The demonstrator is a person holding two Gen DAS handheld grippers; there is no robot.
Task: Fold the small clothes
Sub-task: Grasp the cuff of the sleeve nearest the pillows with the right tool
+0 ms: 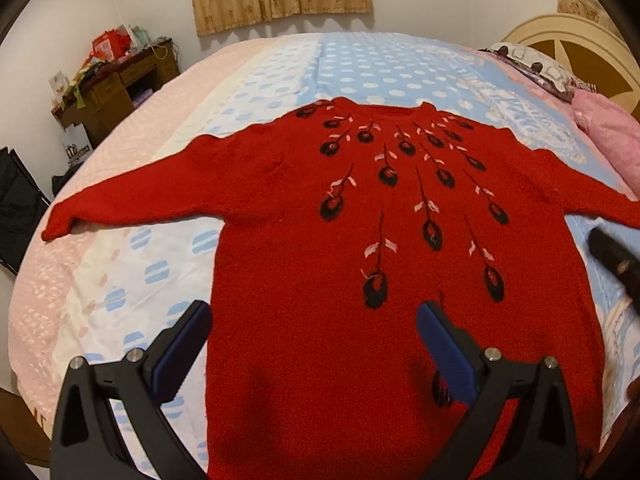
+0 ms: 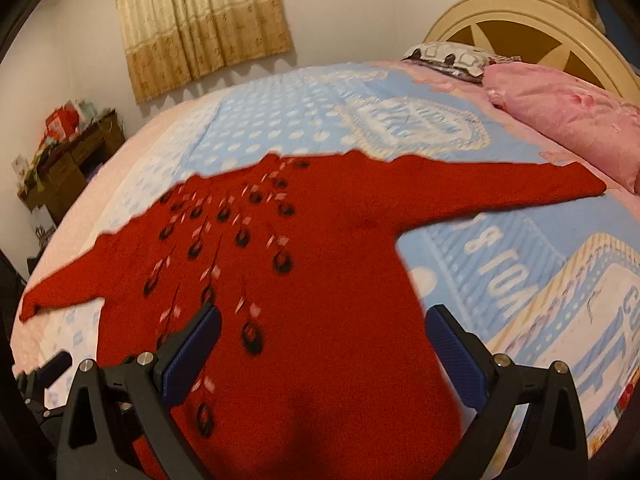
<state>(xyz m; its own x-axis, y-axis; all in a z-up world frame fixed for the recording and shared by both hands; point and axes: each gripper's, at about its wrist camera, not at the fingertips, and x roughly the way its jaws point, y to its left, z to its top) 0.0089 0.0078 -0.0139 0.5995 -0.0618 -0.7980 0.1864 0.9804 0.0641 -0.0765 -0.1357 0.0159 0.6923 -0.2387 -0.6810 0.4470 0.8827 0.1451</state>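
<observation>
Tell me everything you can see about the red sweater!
The red sweater looks like fuzzy knit, with long sleeves and a round neck. Dark feather-like spots on thin stems, with little pink leaves, fan down from its collar. It lies face up and unfolded on the patterned bedspread, both sleeves stretched out sideways. The left claw and right claw are both open near its lower part; whether they touch it is unclear.

A red knitted sweater (image 1: 304, 208) (image 2: 320, 264) is laid flat and unfolded, front side up, neckline at the far end. Both sleeves are spread out left and right. Black-and-pink feather motifs are fanned down from the collar.
</observation>
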